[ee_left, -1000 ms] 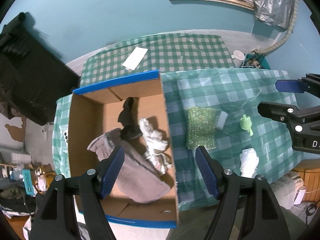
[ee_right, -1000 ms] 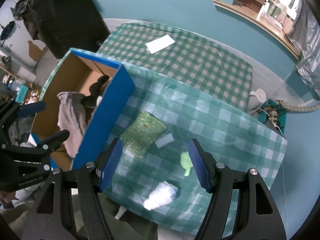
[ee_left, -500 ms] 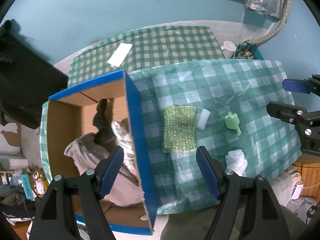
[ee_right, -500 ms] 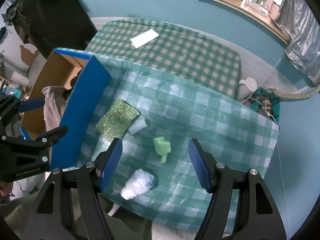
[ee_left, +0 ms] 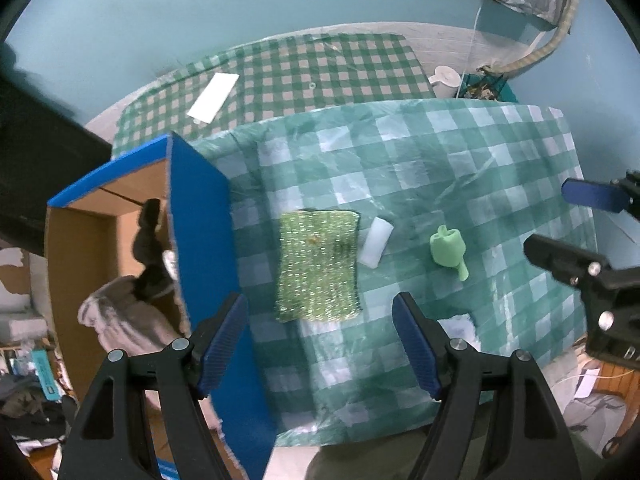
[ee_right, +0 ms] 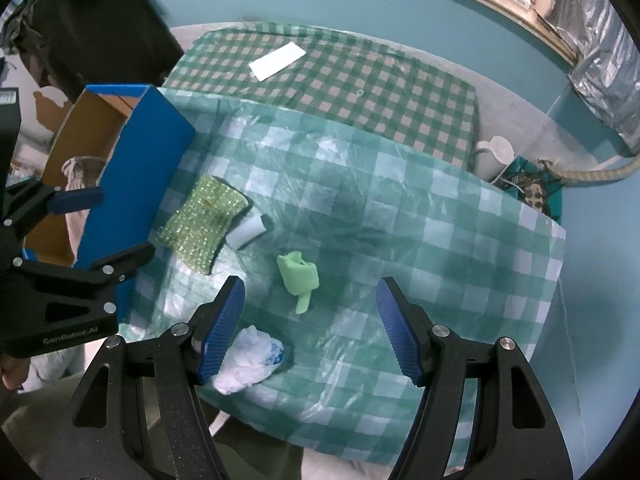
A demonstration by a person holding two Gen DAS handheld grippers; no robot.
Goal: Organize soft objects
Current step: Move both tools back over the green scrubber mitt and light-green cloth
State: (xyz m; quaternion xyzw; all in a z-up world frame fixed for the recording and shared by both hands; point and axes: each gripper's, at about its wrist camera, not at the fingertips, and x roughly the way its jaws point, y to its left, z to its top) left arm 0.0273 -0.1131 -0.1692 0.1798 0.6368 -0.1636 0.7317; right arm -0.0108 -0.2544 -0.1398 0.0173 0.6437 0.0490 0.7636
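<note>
Covering most of both views, the green checked tablecloth (ee_left: 460, 168) is lying under a wrinkled clear plastic sheet, its near edge hanging off the table in front of the person. Standing at the cloth's left side, the blue-walled cardboard box (ee_left: 200, 216) is sitting open on top, showing a grey cloth (ee_left: 120, 320) and a dark cloth (ee_left: 150, 248) inside. Lying flat just beside the box's blue wall, the glittery green scrubbing pad (ee_left: 318, 264) is looking rectangular and sparkly, with a dark edge along its far side. A small white block (ee_left: 375, 242) is touching the pad's right edge. Nearby, the pale green foam piece (ee_right: 298, 276) is showing a chunky body with a short stem. A crumpled white plastic bag (ee_right: 250, 354) is sitting close to the cloth's near edge. The right half of the cloth is lying bare. The left gripper (ee_left: 320, 340) is hanging above the pad with jaws wide apart and nothing between them. The right gripper (ee_right: 310, 330) is hovering over the foam piece, jaws likewise spread and gripping nothing.
</note>
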